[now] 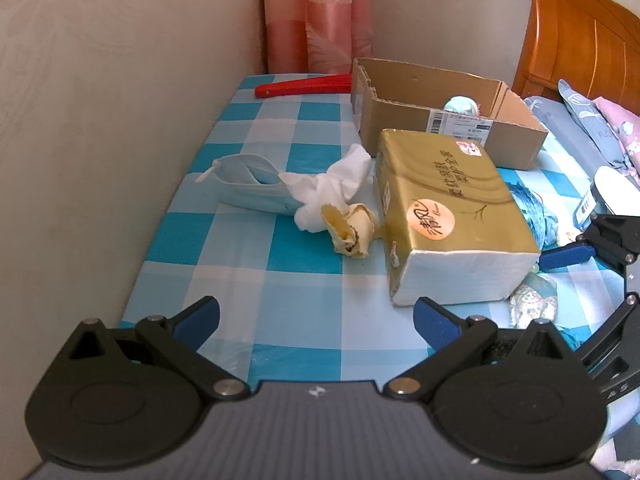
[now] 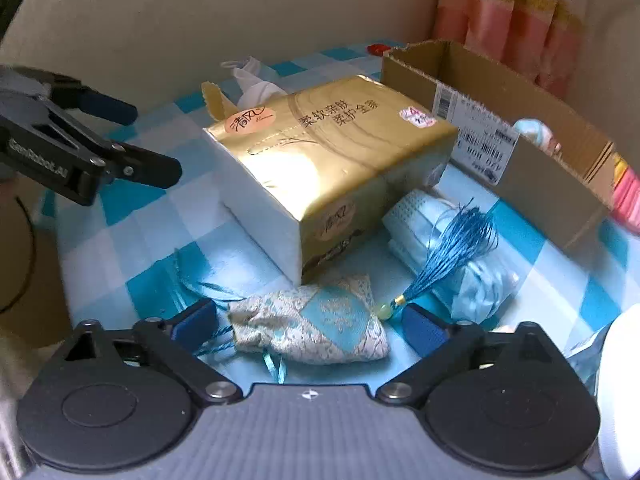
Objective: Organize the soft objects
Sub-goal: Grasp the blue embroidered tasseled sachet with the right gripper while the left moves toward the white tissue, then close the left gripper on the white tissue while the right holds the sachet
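On the blue checked cloth (image 1: 280,248) lie a blue face mask (image 1: 248,188), a crumpled white tissue (image 1: 332,188) and a yellowish wad (image 1: 352,228), left of a gold tissue pack (image 1: 448,216). My left gripper (image 1: 316,312) hovers open in front of them with nothing between its fingers. In the right wrist view my right gripper (image 2: 310,314) stands open around a blue and cream brocade pouch (image 2: 312,328). Its pads are just clear of the pouch. The pouch's blue tassel (image 2: 452,252) lies over wrapped masks (image 2: 480,280) beside the gold tissue pack (image 2: 320,152).
An open cardboard box (image 1: 400,120) stands behind the tissue pack with a pale soft ball (image 1: 460,104) inside. A red flat object (image 1: 304,85) lies at the far edge by pink curtains. The wall runs along the left. A wooden headboard (image 1: 580,40) and pillows are at right.
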A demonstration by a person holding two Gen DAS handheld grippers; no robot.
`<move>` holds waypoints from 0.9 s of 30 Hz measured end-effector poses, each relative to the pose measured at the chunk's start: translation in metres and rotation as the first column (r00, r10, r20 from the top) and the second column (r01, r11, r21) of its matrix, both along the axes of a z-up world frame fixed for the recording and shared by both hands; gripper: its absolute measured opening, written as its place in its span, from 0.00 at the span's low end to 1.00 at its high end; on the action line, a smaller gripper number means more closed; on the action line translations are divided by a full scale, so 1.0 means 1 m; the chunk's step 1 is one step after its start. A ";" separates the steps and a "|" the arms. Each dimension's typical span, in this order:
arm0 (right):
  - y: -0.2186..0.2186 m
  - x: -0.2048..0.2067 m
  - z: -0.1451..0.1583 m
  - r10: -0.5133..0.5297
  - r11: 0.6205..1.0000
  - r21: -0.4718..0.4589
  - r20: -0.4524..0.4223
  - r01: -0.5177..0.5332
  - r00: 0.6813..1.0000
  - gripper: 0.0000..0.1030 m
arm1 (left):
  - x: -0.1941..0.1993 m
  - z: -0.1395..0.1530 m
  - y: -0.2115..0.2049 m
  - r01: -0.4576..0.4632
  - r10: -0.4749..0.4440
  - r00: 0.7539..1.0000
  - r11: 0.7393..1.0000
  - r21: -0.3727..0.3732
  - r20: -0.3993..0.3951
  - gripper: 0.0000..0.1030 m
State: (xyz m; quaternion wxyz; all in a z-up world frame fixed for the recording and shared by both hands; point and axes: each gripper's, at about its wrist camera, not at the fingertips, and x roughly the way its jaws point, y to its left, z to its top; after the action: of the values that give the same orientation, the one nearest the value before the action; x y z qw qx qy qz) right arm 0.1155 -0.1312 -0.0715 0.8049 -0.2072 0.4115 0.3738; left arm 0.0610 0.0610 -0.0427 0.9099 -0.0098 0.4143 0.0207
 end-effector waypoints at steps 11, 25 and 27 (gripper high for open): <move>-0.020 -0.005 0.007 -0.200 0.980 0.006 0.037 0.200 0.979 0.72 | 0.003 -0.002 0.004 -0.002 0.002 1.000 1.000 -0.005 0.011 0.99; -0.048 -0.012 0.009 -0.335 0.942 0.022 0.014 0.335 0.942 0.71 | 0.014 0.002 0.005 -0.014 0.014 0.999 1.000 0.002 0.045 0.99; -0.048 -0.014 0.007 -0.323 0.946 0.012 0.022 0.323 0.946 0.71 | 0.014 0.003 0.005 -0.019 0.019 0.999 1.000 0.005 0.051 0.97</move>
State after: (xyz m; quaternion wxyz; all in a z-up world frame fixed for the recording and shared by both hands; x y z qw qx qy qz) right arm 0.1019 -0.1789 -0.0641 0.8611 -0.1380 0.4287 0.2361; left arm 0.0752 0.0659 -0.0400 0.9199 -0.0119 0.3908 0.0300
